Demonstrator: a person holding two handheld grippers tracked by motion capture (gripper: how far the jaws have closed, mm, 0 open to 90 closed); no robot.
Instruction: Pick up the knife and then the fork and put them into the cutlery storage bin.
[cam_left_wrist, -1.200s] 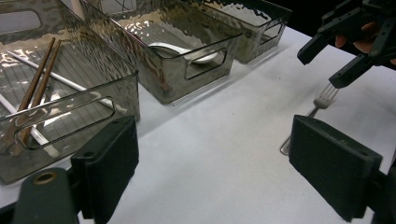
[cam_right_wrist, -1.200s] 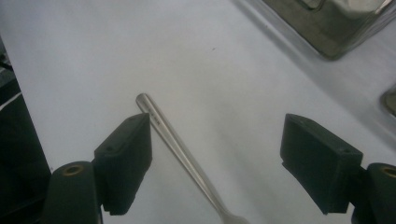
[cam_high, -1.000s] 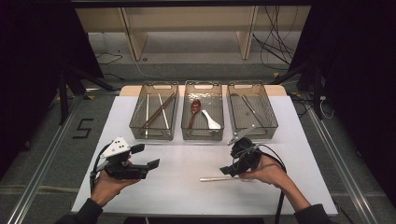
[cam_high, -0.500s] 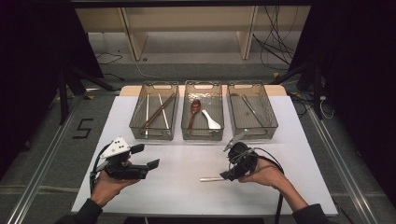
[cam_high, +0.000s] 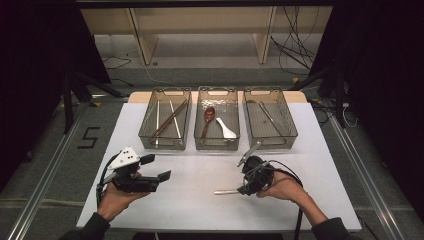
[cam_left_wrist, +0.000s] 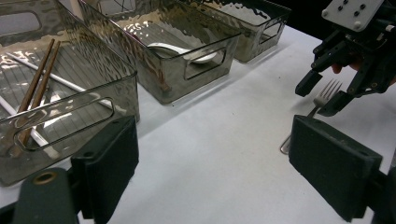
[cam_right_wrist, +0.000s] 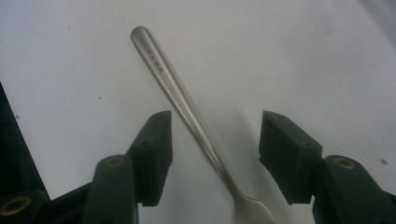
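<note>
Fork (cam_high: 226, 191): in the high view we see it flat on the white table (cam_high: 200, 210), near the front, handle pointing to the person's left, tine end under the right gripper (cam_high: 246, 186). Left gripper (cam_high: 156, 168) is held well apart, over the table's left part, jaws spread, holding nothing. Three clear bins sit behind: chopsticks bin (cam_high: 165, 141), spoon bin (cam_high: 216, 142), right bin (cam_high: 270, 138).

Left gripper view: we see the right gripper (cam_left_wrist: 322, 95) across the table, jaws spread either side of the fork (cam_left_wrist: 322, 95) tines; its own jaws frame the shot, wide apart.

Right gripper view: we look along the fork (cam_right_wrist: 180, 95) handle, which runs up between the spread jaws, touching neither as far as we can tell.

We judge it light, stiff, smooth metal, so slippery and lying low on the table. Best pinch across the narrow neck just above the tines, pads pressed down to the table.
</note>
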